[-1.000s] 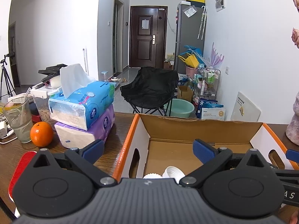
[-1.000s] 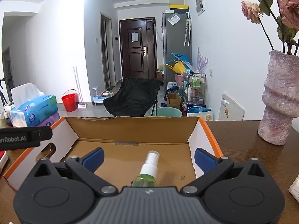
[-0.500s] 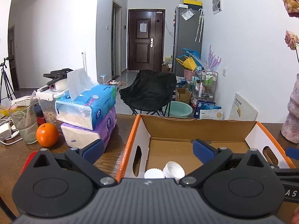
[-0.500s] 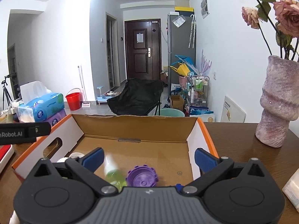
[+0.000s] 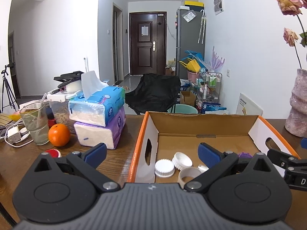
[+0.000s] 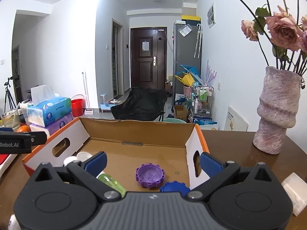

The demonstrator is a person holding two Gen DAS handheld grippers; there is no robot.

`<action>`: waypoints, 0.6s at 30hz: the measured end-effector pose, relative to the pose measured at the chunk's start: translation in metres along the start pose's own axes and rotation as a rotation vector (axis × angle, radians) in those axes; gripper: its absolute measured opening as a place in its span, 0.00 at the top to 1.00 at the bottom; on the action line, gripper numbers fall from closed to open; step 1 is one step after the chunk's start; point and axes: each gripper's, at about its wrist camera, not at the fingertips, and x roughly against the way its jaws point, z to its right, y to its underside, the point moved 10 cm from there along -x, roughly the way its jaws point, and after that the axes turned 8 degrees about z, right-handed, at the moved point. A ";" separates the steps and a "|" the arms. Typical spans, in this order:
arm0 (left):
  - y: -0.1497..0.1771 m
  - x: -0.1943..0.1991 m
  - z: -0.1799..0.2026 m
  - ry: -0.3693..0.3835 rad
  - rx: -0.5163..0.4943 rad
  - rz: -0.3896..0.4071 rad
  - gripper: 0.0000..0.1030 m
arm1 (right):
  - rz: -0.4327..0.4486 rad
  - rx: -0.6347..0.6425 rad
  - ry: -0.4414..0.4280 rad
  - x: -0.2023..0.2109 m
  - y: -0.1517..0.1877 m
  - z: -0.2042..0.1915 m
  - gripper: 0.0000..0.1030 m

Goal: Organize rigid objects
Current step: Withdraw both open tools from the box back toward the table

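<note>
An open cardboard box (image 5: 201, 122) (image 6: 138, 132) with an orange rim sits on the wooden table. Inside lie two white caps (image 5: 164, 168), a white ring (image 5: 189, 174), a purple cap (image 6: 150, 175), a blue cap (image 6: 173, 188) and a green spray bottle (image 6: 111, 184) on its side. My left gripper (image 5: 151, 152) is open and empty, above the box's left wall. My right gripper (image 6: 152, 160) is open and empty, above the near part of the box. A red lid (image 5: 53, 152) lies on the table left of the box.
Stacked tissue packs (image 5: 99, 115), an orange (image 5: 59, 135), a glass with a straw (image 5: 36, 124) and chargers (image 5: 13, 134) stand left of the box. A pink vase with roses (image 6: 276, 111) stands at the right. A white block (image 6: 293, 189) lies near the right edge.
Both grippers have pulled back and risen. The green spray bottle left the right gripper and now lies in the box; the purple and blue caps have come into view.
</note>
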 end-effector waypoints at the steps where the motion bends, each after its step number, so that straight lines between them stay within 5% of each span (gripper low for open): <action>1: 0.002 0.004 -0.001 -0.001 -0.003 0.001 0.00 | 0.000 0.000 0.001 0.004 0.001 0.000 0.00; 18: 0.029 0.067 -0.025 -0.019 0.009 -0.017 0.00 | -0.013 -0.007 0.018 0.077 0.028 0.005 0.00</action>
